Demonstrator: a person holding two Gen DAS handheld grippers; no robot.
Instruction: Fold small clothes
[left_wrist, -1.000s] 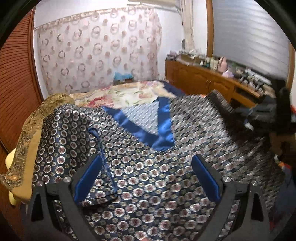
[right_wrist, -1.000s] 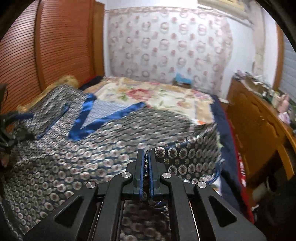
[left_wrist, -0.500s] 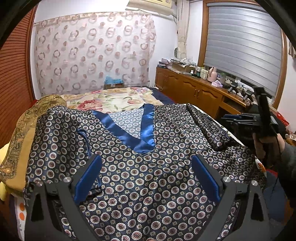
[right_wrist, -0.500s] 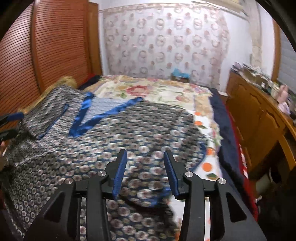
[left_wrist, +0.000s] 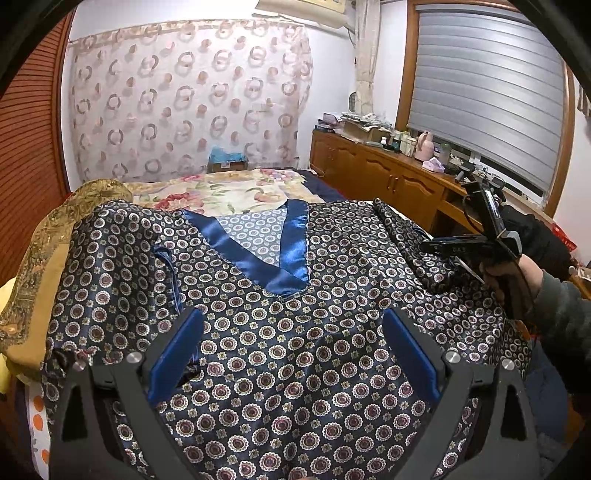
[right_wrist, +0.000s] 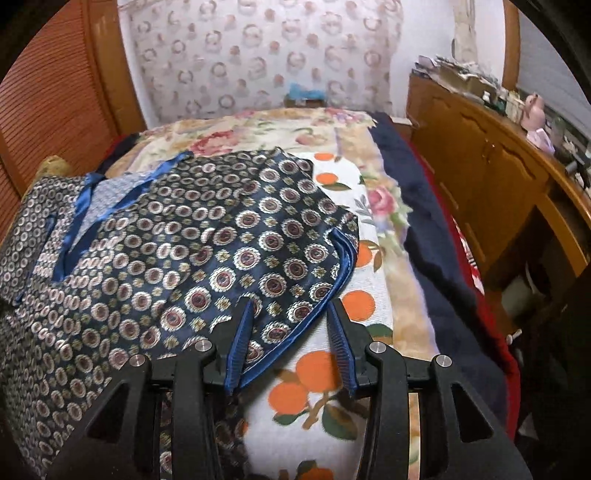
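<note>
A dark blue patterned top (left_wrist: 258, 350) with a blue satin V-neck (left_wrist: 291, 273) lies spread front-up on the bed. My left gripper (left_wrist: 291, 317) hovers open and wide just above its chest, with nothing between the pads. The right sleeve (right_wrist: 288, 240) lies flat, folded in over the body. My right gripper (right_wrist: 290, 302) is open low over that sleeve's blue-piped hem. The hem edge lies between the pads, which do not press on it. In the left wrist view the right gripper (left_wrist: 480, 243) shows at the right, held by a hand.
The bed has a floral blanket (left_wrist: 221, 192) and an orange-print sheet (right_wrist: 332, 369) beside the garment. A golden cloth (left_wrist: 44, 258) lies at the left edge. A wooden cabinet (right_wrist: 480, 166) with clutter on top runs along the right, and louvred wooden doors (right_wrist: 55, 92) stand at the left.
The right gripper went from shut on the sleeve to open, and the sleeve dropped flat onto the bed. That gripper then sank towards the sleeve hem. The left gripper stayed open above the chest.
</note>
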